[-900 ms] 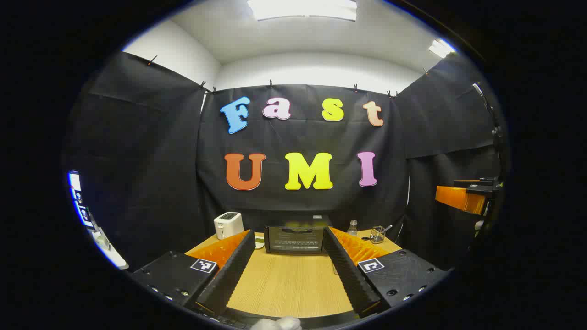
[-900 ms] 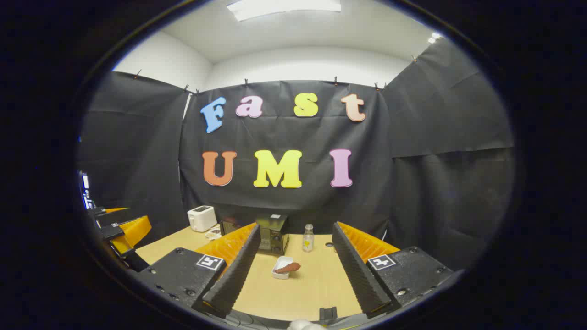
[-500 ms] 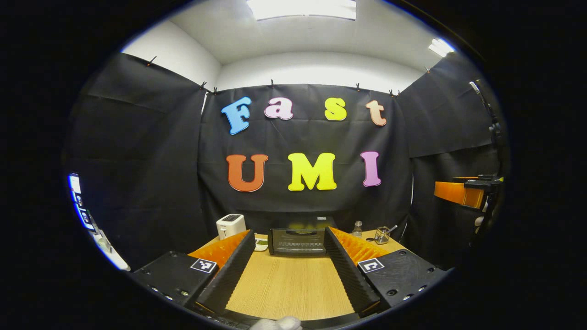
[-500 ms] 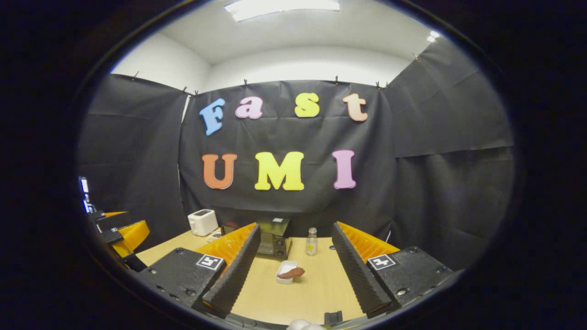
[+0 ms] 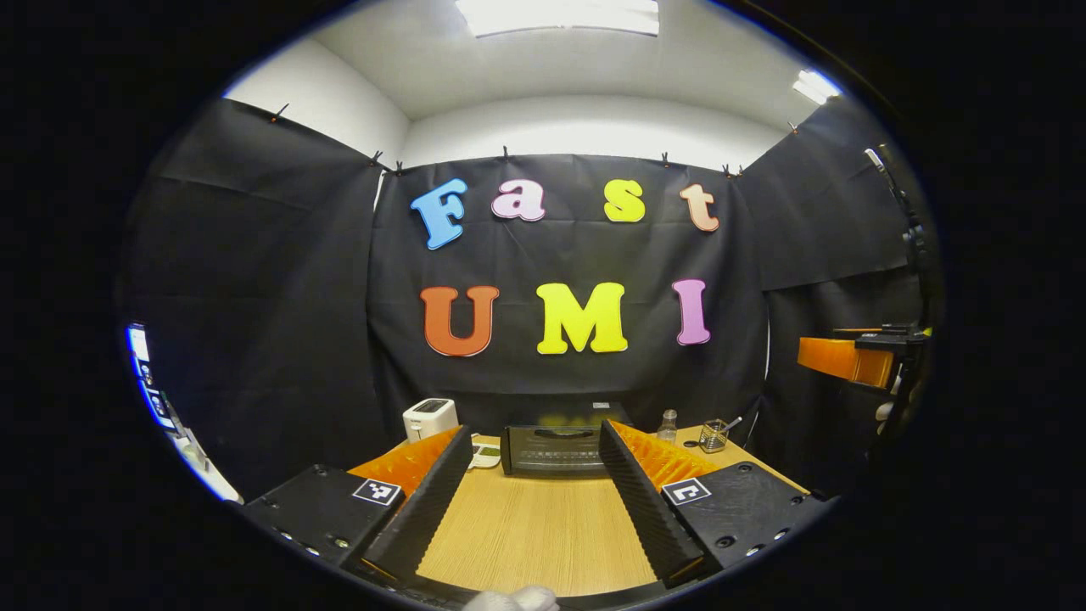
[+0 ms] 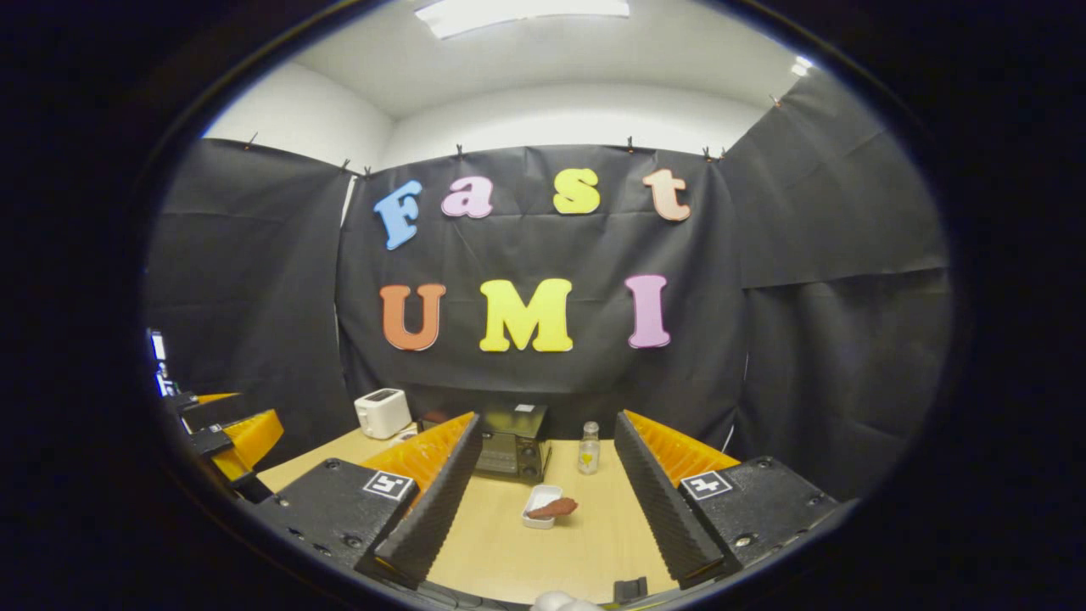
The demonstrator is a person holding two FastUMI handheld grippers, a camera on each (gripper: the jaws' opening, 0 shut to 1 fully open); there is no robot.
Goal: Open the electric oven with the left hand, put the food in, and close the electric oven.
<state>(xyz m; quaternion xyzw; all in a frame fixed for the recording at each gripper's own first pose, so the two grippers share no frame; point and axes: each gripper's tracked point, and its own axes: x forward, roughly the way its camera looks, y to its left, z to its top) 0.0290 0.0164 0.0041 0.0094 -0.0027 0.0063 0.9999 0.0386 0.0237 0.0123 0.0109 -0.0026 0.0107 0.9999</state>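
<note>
The oven [image 5: 556,448] is sitting at the back of the table [image 5: 534,535], door facing forward and looking closed — nothing in the task is done yet, by my reading. In the left gripper view it is lying dead ahead, framed between the fingers of the left gripper [image 5: 530,501], well apart from their tips; the jaws are standing wide with nothing between them, lined up, I would judge, for a straight reach to the door handle. The food [image 6: 553,508] is resting across a small white dish [image 6: 540,506] on the table in front of the oven, just right of it. In the right gripper view it is showing between the fingers of the right gripper [image 6: 539,509], which is also gaping wide and empty — placed, it seems, to pick the food up once the door is down. A toaster [image 5: 429,418] and a bottle [image 6: 587,447] are flanking the oven.
</note>
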